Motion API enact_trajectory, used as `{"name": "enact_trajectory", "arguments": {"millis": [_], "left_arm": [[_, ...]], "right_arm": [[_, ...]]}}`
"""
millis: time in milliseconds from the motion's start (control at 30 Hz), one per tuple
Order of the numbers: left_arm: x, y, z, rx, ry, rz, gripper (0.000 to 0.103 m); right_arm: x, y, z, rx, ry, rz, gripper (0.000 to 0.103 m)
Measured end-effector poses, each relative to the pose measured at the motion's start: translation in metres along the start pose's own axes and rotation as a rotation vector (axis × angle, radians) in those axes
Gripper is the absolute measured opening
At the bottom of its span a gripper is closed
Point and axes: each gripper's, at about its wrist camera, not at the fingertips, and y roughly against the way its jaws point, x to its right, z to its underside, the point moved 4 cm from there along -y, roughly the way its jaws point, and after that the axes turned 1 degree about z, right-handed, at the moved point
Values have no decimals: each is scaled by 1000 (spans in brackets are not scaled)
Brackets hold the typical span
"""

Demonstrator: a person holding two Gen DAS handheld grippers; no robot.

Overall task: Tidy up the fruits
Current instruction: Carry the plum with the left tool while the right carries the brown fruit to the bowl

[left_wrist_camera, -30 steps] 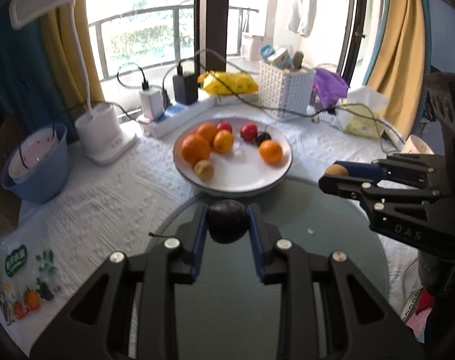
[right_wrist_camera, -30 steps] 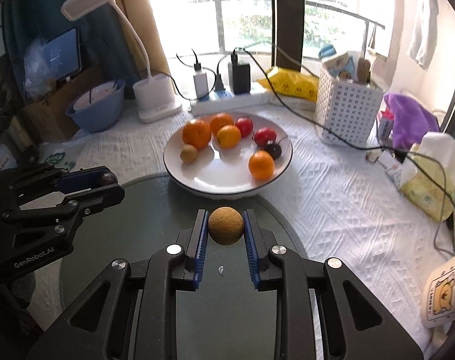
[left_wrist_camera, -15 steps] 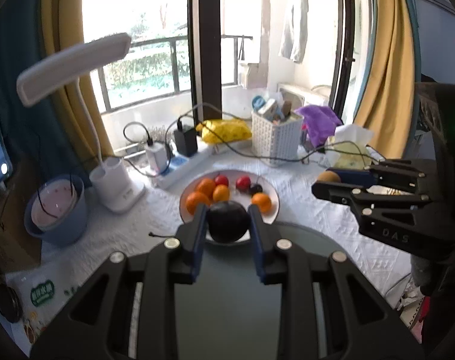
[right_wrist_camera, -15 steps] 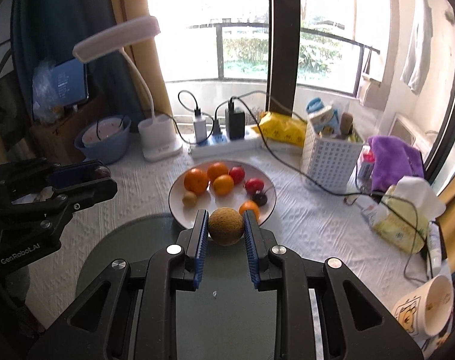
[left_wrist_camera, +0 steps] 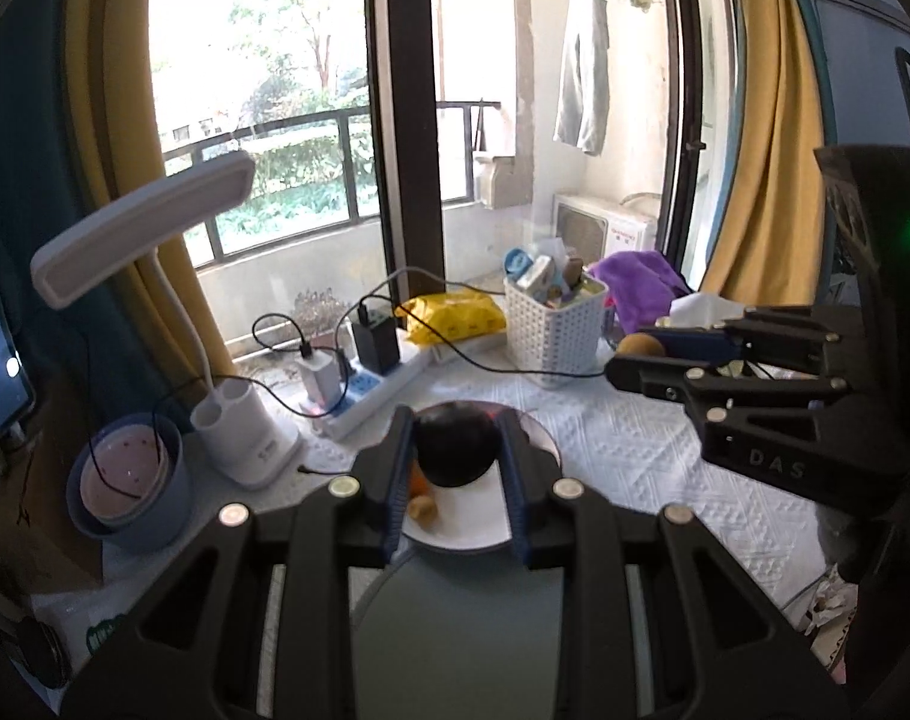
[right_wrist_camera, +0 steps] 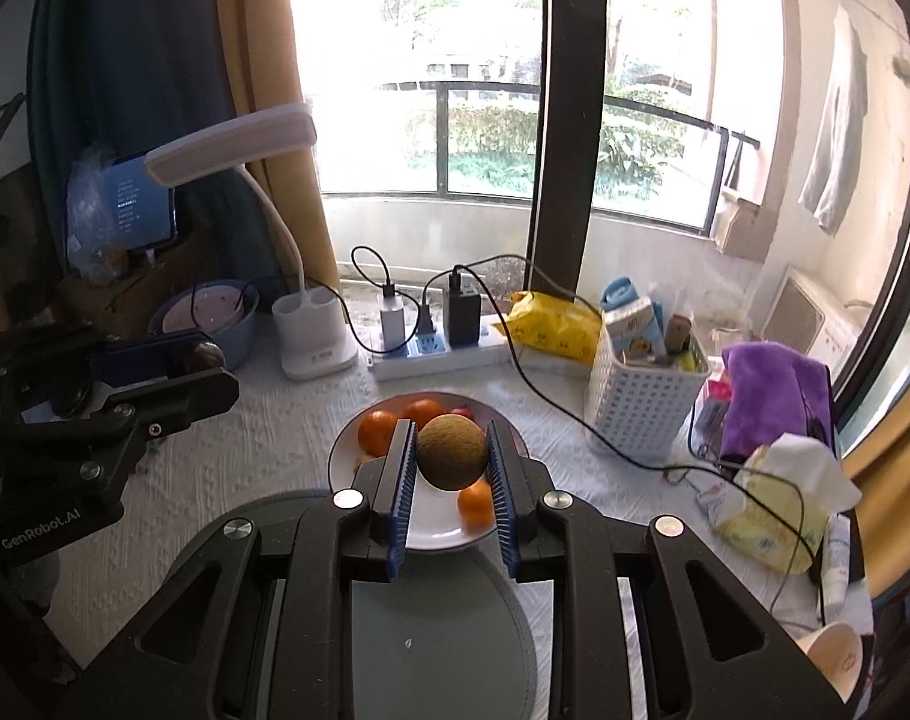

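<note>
Three oranges (right_wrist_camera: 378,432) on one plate (right_wrist_camera: 437,531)

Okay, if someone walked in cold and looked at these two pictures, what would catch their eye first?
Probably the two fruits held in mid-air: the left gripper is shut on a dark plum, and the right gripper on a round tan-brown fruit. Below both sits the white plate of oranges, on the white cloth near the bright window, with a white desk lamp off to the left.
</note>
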Motion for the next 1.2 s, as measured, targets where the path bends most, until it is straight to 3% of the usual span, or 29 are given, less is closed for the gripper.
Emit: {"name": "enact_trajectory", "arguments": {"millis": [633,1200], "left_arm": [[-10,-73,-4,-72,11,23,28],[-9,-145,37,-217,44,68,28]], "right_arm": [[20,-65,-14,-61,2,-18,25],[40,-128,15,-161,-49,-35,25]]}}
